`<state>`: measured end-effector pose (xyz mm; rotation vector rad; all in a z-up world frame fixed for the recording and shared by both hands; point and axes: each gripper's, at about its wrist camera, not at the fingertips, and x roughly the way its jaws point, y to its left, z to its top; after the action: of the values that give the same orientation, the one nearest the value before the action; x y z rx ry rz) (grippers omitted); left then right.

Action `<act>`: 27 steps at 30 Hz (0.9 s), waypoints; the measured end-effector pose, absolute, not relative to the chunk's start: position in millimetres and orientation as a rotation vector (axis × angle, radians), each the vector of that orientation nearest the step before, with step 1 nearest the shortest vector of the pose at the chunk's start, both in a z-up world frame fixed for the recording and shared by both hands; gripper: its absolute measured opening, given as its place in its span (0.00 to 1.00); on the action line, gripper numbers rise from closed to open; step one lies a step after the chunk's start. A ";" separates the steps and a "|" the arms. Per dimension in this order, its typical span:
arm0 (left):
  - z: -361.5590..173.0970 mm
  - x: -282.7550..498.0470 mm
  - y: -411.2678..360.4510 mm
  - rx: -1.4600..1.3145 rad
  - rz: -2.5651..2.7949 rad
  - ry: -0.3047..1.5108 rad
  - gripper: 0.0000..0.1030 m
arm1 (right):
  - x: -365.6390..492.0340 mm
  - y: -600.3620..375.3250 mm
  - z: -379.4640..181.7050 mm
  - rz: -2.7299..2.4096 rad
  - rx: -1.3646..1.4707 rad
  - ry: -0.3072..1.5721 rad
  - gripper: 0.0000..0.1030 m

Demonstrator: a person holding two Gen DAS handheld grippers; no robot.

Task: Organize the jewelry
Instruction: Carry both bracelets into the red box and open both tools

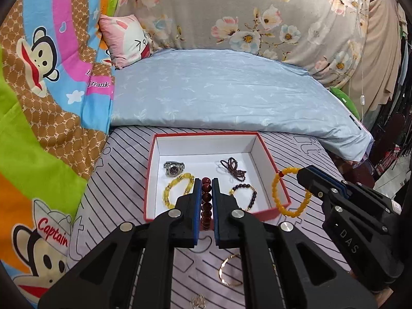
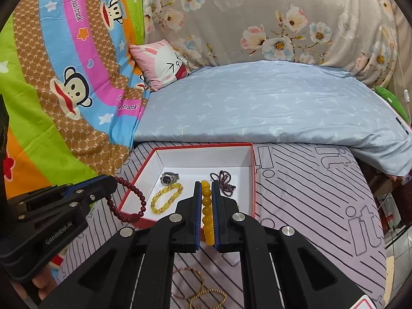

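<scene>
A red-rimmed white box [image 1: 262,152] [image 2: 247,159] sits on the striped bed sheet. Inside lie a silver watch [image 1: 174,168] [image 2: 169,177], a yellow bead bracelet [image 1: 177,189] [image 2: 166,197], a dark thin-bead string [image 1: 233,168] [image 2: 223,180] and a purple bead bracelet [image 1: 243,195]. My left gripper [image 1: 206,182] is shut on a dark red bead bracelet [image 1: 206,203] [image 2: 126,198], held over the box's near left edge. My right gripper [image 2: 206,185] is shut on an orange-yellow bead bracelet [image 2: 207,213] [image 1: 289,193], held over the box's right side.
Thin gold bangles [image 1: 229,270] [image 2: 198,291] and a small gold piece [image 1: 198,301] lie on the sheet in front of the box. A folded blue quilt [image 1: 219,92] lies behind the box, and a colourful monkey-print blanket [image 1: 46,103] rises at the left.
</scene>
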<state>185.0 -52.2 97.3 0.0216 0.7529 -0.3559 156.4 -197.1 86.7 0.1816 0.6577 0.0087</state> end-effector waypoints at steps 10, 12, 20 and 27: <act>73.8 231.5 -67.7 0.025 -0.319 0.798 0.07 | 198.5 -192.6 68.3 0.016 0.181 0.693 0.07; 69.5 238.9 -68.7 0.028 -0.312 0.804 0.07 | 205.3 -192.5 63.8 0.017 0.180 0.702 0.07; 53.5 258.9 -73.9 0.034 -0.296 0.831 0.07 | 225.4 -193.4 47.6 0.024 0.183 0.734 0.07; 37.6 269.4 -75.3 0.040 -0.283 0.860 0.07 | 237.5 -196.4 29.5 0.011 0.183 0.770 0.07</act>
<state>269.4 -75.3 37.6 0.0398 0.8596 -0.2833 237.5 -196.4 29.5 0.1833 0.7698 0.0112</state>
